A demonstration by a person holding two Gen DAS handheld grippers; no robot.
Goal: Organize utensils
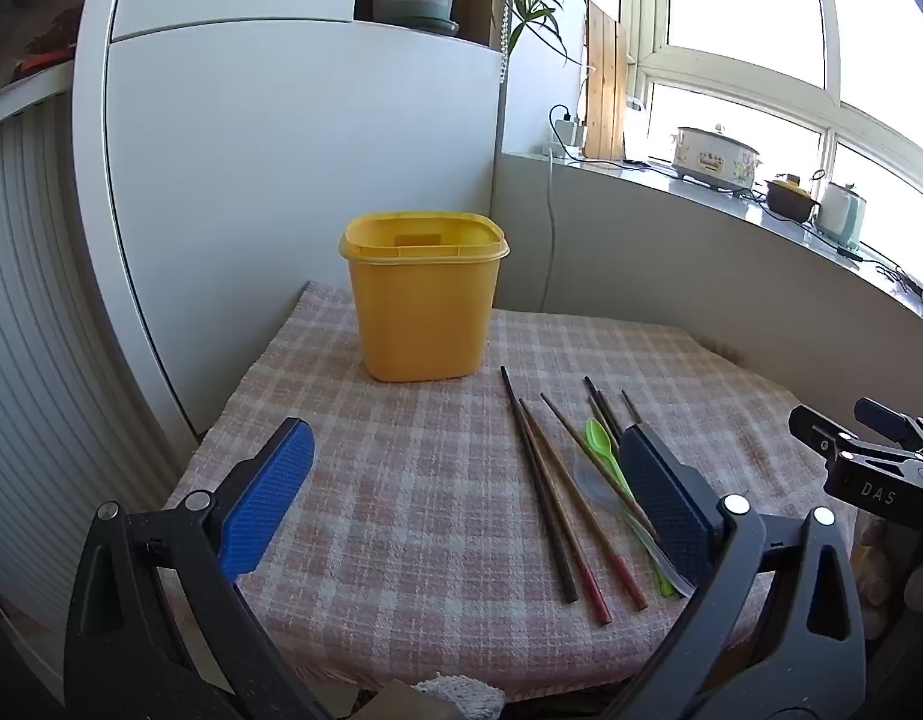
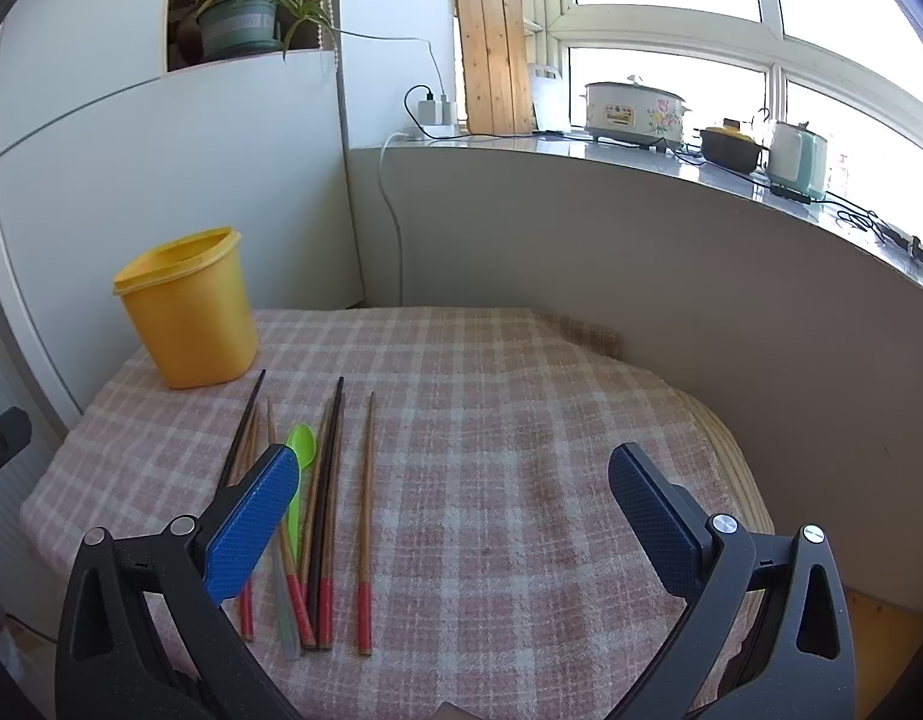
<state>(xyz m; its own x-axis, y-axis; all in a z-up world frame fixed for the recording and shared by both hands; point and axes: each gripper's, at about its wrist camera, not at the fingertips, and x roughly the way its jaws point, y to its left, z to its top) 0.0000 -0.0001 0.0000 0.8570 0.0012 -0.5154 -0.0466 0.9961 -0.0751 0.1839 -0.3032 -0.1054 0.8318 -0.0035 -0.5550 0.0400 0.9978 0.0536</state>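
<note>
A desk covered by a pink and white checked cloth (image 2: 521,420) is seen from both wrist cameras. A yellow container (image 1: 424,294) is stood upright and open-topped at the far left of the cloth, close to the white cabinet (image 1: 281,150) behind it. To the right of the container, a row of chopsticks (image 2: 329,510) is laid roughly parallel, their thin tips pointed to the far side and their red-banded ends turned to the near edge. One brown chopstick (image 2: 365,516) is set slightly apart on the right of the row. A green spoon (image 2: 298,480) is laid among the chopsticks, bowl to the far side, and a clear spoon (image 1: 593,480) is seen beside it, partly hidden.

The left claw (image 1: 461,498) is held wide above the near part of the cloth, nothing gripped, with the container straight ahead of it and the chopsticks near its right finger. The right claw (image 2: 455,510) is likewise spread wide and holds nothing, its left finger overlapping the chopstick row in the view; whether it touches them cannot be told.

On the windowsill (image 2: 581,150) at the far right, a flowered cooker (image 2: 635,111) is stood, and a potted plant (image 2: 239,24) is set above the cabinet.
</note>
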